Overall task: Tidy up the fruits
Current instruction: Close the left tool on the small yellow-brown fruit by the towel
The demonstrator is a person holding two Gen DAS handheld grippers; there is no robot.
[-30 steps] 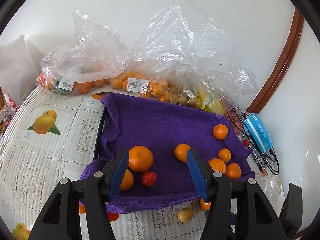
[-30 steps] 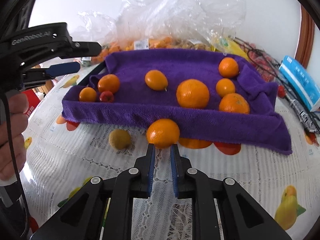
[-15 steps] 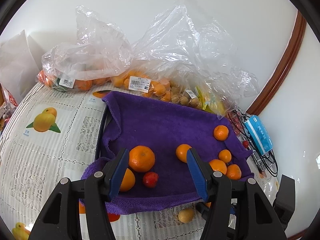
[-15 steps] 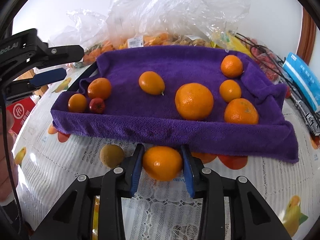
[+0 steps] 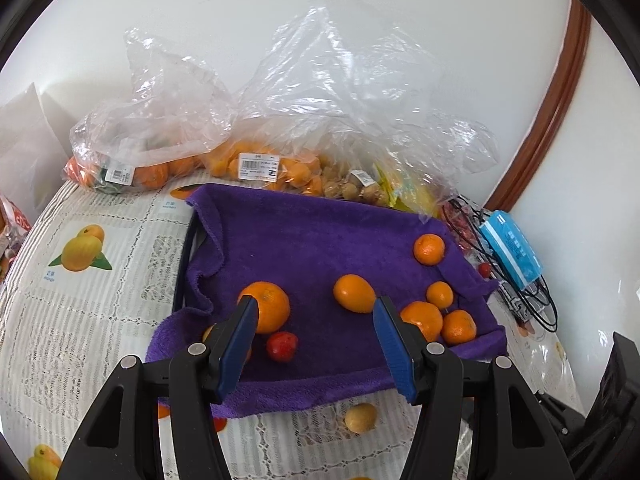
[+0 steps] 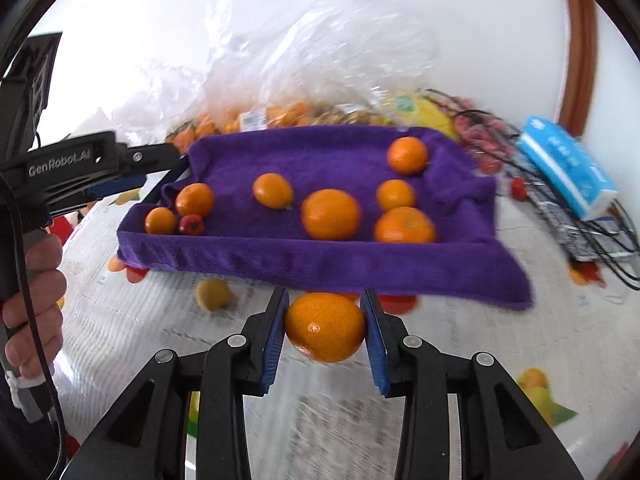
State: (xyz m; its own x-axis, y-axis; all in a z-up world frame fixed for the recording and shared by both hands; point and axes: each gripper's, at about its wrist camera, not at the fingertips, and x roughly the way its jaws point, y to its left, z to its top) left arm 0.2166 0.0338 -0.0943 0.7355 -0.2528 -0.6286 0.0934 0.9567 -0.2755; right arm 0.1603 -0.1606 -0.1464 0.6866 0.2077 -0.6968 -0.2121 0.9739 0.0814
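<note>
Jaws of the right gripper (image 6: 325, 330) are pressing on an orange (image 6: 325, 326) from both sides, having just been opening around it from a shut start, and the fruit is sitting between the blue pads just in front of the near edge of the purple towel (image 6: 320, 258). The towel is lying directly ahead of and slightly above the held orange in the right wrist view, so the coming move is probably a short carry forward over that draped edge. Several oranges are already resting on the towel, with a small red fruit (image 6: 192, 225) at its left end. A yellowish fruit (image 6: 213, 294) is lying on the counter (image 6: 132, 320) just left of the right gripper, nearer to it than to the left one. The left gripper (image 5: 312, 346) is hovering over the towel's left part with its jaws apart and nothing between them. Plastic bags (image 5: 320, 120) of fruit are piled behind the towel.
</note>
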